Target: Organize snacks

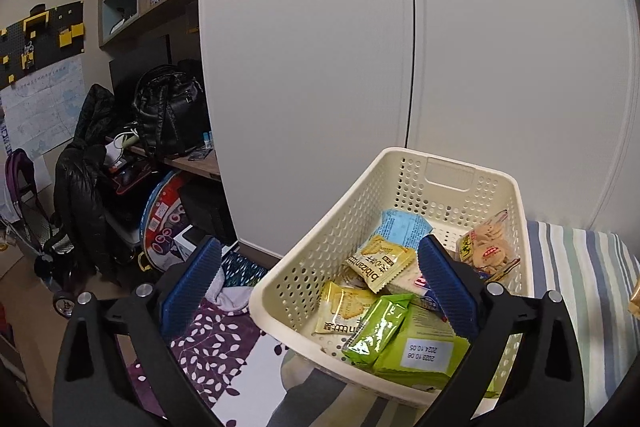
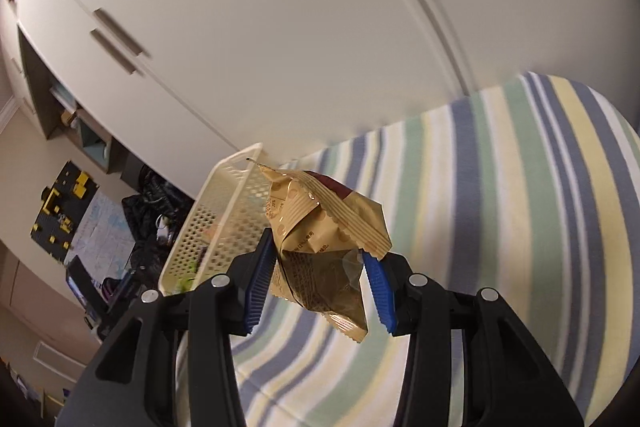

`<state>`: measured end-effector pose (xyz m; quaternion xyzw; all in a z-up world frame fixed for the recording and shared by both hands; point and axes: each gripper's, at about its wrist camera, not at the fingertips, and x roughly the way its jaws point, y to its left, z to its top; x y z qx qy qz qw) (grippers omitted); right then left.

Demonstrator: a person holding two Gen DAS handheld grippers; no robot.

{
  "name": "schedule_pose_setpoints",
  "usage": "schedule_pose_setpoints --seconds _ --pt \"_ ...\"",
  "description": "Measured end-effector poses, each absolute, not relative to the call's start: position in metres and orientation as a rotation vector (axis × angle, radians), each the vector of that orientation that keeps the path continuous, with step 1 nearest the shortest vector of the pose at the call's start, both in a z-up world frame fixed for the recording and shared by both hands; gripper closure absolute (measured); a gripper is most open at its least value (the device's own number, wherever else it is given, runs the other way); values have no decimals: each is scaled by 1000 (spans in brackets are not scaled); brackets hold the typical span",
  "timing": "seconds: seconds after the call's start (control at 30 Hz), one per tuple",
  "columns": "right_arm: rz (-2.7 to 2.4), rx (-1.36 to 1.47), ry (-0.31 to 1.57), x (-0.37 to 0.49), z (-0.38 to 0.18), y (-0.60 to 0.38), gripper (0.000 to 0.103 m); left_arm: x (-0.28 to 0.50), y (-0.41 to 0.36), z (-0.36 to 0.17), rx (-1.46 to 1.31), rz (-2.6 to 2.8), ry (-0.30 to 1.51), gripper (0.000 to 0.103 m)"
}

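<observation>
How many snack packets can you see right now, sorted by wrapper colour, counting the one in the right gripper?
Counting only what shows:
Yellow packets in the basket: 2
Green packets: 2
Light blue packet: 1
Clear cracker bag: 1
White-and-red packet, partly hidden: 1
Tan packet in the right gripper: 1
Total: 8

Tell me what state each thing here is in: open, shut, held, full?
left hand-held gripper: open, holding nothing
right hand-held gripper: shut on the tan snack packet
tan snack packet: crumpled, lifted clear of the striped cover
basket: partly filled with snack packs
wardrobe doors: shut
</observation>
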<state>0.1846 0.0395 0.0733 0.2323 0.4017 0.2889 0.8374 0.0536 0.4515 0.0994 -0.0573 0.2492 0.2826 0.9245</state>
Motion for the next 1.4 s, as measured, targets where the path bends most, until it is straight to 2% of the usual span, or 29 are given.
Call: schedule_pose_setpoints --seconds 0.27,0.6,0.8,1.13,1.17,1.2,1.23,1.3,1.4 --pt "737 424 870 194 107 153 59 40 467 102 -156 603 467 3" --pt "758 314 936 221 100 294 59 30 483 97 -223 633 466 3" --pt "702 264 984 230 78 335 59 29 488 96 -251 617 468 3" --pt "585 79 896 217 79 346 57 25 502 94 -316 605 473 3" --pt "581 61 887 213 80 348 56 25 502 94 -318 604 474 3" --pt "576 44 878 209 81 348 49 25 503 93 -319 604 476 3" --pt "570 29 866 206 82 346 37 25 503 93 -318 601 479 3" --pt "545 -6 826 195 86 344 25 27 503 92 -315 599 486 3" --pt "520 -51 787 178 90 334 17 28 501 92 -319 591 493 3"
